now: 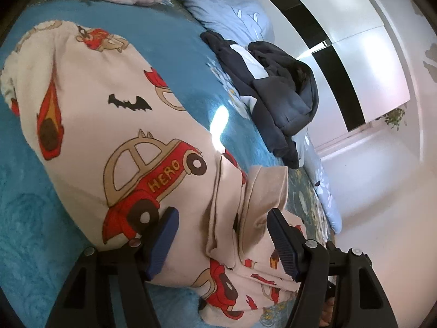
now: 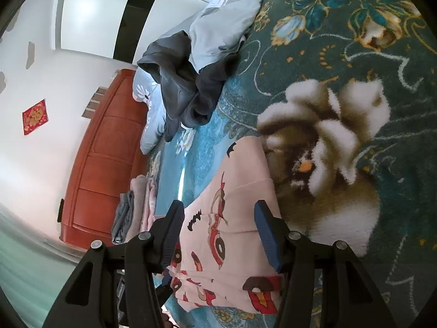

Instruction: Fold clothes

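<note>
Pyjama top [image 1: 114, 125] spread on the bed [image 1: 32, 218]. Left gripper [image 1: 222, 239] wide open astride the bunched cuff [image 1: 262, 191]; right gripper [image 2: 218, 232] open over the hem. Best pinching single layers, lifting evenly.

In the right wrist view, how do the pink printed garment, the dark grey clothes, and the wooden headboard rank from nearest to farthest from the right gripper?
1. Pink printed garment: between the open jaws of the right gripper.
2. Dark grey clothes: ahead, heaped on the bed.
3. Wooden headboard: farthest, at the left against the wall.
</note>
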`<action>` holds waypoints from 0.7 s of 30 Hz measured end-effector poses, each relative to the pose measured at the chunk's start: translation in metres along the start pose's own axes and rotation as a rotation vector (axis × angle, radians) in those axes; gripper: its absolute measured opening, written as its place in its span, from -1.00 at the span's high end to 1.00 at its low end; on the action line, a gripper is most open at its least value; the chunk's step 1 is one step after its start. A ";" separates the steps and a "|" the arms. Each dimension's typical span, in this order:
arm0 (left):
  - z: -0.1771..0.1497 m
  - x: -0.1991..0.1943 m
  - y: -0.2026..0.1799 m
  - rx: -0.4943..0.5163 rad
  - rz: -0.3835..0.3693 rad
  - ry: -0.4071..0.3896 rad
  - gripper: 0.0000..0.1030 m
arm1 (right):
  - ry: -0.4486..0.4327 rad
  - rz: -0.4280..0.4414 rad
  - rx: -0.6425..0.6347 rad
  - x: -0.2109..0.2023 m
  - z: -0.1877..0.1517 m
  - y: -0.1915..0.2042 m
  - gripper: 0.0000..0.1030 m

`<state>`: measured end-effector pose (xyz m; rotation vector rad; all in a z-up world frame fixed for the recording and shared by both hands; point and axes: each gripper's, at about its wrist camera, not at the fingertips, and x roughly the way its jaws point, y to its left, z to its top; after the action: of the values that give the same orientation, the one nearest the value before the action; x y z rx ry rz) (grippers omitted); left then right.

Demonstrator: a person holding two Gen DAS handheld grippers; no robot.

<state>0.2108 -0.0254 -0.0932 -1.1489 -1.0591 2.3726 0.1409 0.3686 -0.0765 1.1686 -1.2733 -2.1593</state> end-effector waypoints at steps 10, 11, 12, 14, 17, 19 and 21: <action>-0.006 0.016 -0.030 0.137 0.126 0.028 -0.44 | 0.008 0.019 0.025 0.003 -0.002 -0.006 -0.07; -0.009 0.019 -0.036 0.181 0.172 0.026 -0.44 | 0.008 0.021 0.026 0.004 -0.002 -0.006 -0.07; -0.011 0.022 -0.042 0.219 0.215 0.024 -0.44 | 0.009 0.022 0.027 0.004 -0.002 -0.007 -0.07; -0.015 0.027 -0.048 0.275 0.281 0.020 -0.44 | 0.009 0.025 0.030 0.005 -0.003 -0.007 -0.07; -0.011 0.023 -0.035 0.201 0.238 0.013 -0.43 | 0.010 0.030 0.034 0.005 -0.003 -0.008 -0.07; -0.006 0.018 -0.023 0.127 0.190 0.005 -0.42 | 0.011 0.034 0.037 0.004 -0.003 -0.008 -0.07; -0.002 0.010 -0.010 0.050 0.137 -0.005 -0.39 | 0.012 0.041 0.041 0.004 -0.003 -0.010 -0.07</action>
<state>0.2054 -0.0121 -0.0927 -1.2353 -0.9451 2.4924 0.1424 0.3694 -0.0871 1.1597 -1.3304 -2.1032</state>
